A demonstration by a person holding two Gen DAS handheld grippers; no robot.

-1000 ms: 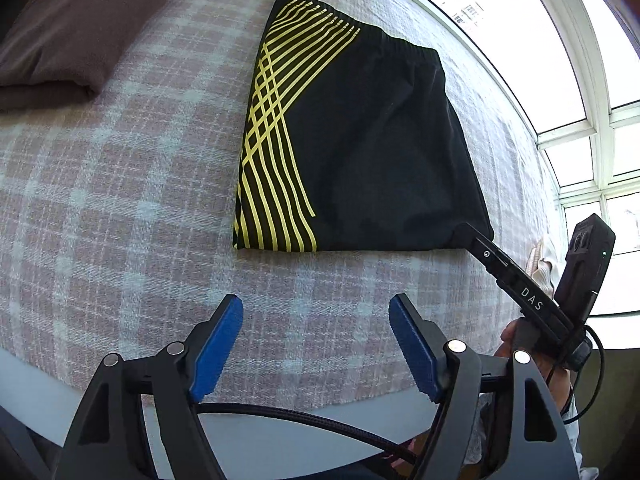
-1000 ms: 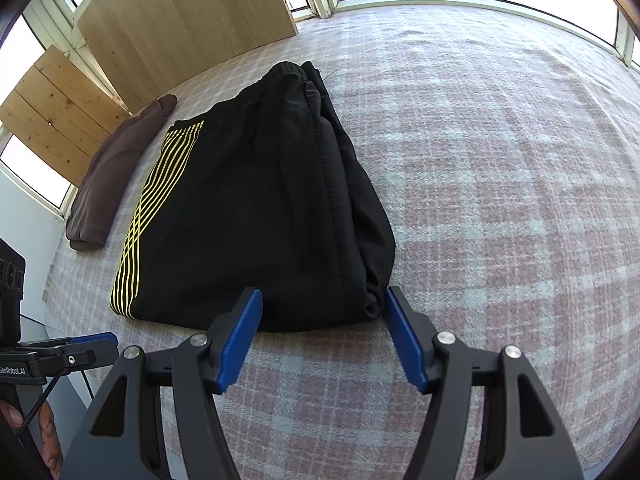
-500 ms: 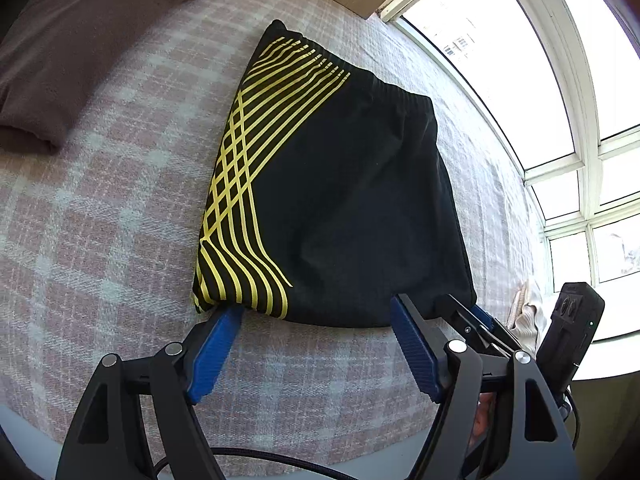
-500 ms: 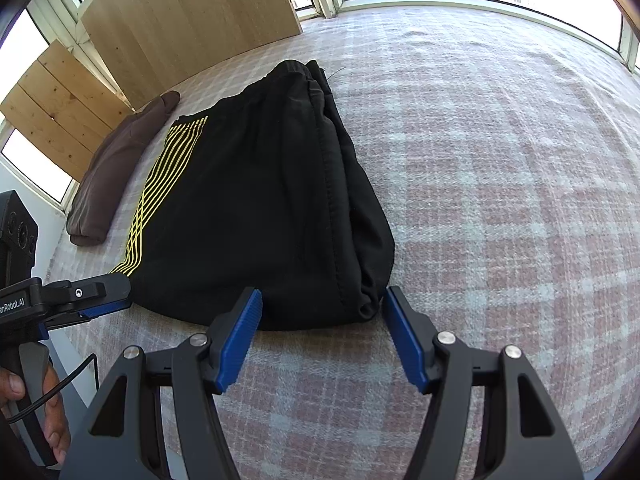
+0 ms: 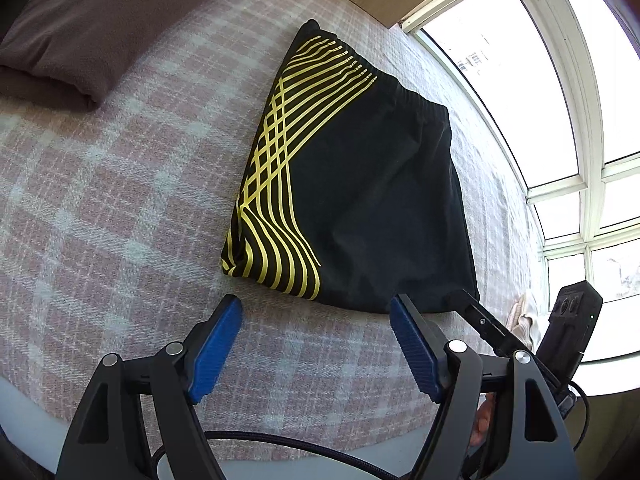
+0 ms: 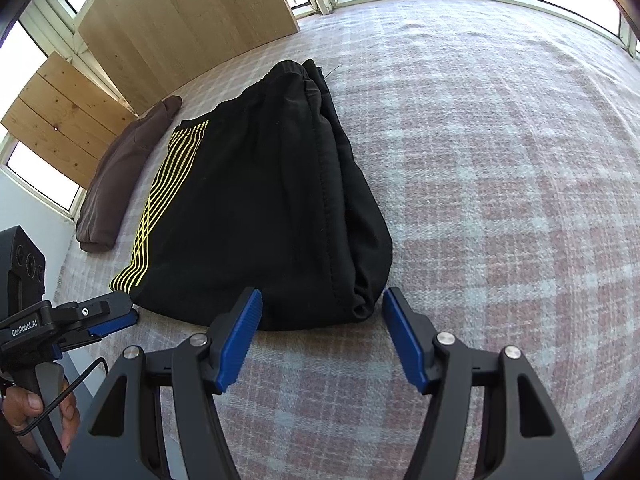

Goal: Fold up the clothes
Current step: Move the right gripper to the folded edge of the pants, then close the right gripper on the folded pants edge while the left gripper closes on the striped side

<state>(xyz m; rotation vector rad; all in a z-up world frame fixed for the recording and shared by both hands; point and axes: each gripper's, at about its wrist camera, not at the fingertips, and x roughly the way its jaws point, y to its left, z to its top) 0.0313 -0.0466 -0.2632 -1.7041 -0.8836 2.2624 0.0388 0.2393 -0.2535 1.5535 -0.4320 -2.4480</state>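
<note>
Since a second ago the left claw (image 5: 316, 344) has closed in on the black, yellow-striped folded shorts (image 5: 360, 200), joining the right claw (image 6: 320, 328) at the near hem, both wide open and empty, likely poised for another fold.

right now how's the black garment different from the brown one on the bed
The black garment carries crossing yellow stripes along one side; the brown garment is plain. The black garment lies at the near edge, just ahead of the open left gripper and right gripper; the brown garment sits farther back, away from both. Both are folded and rest on the plaid bed cover.
</note>
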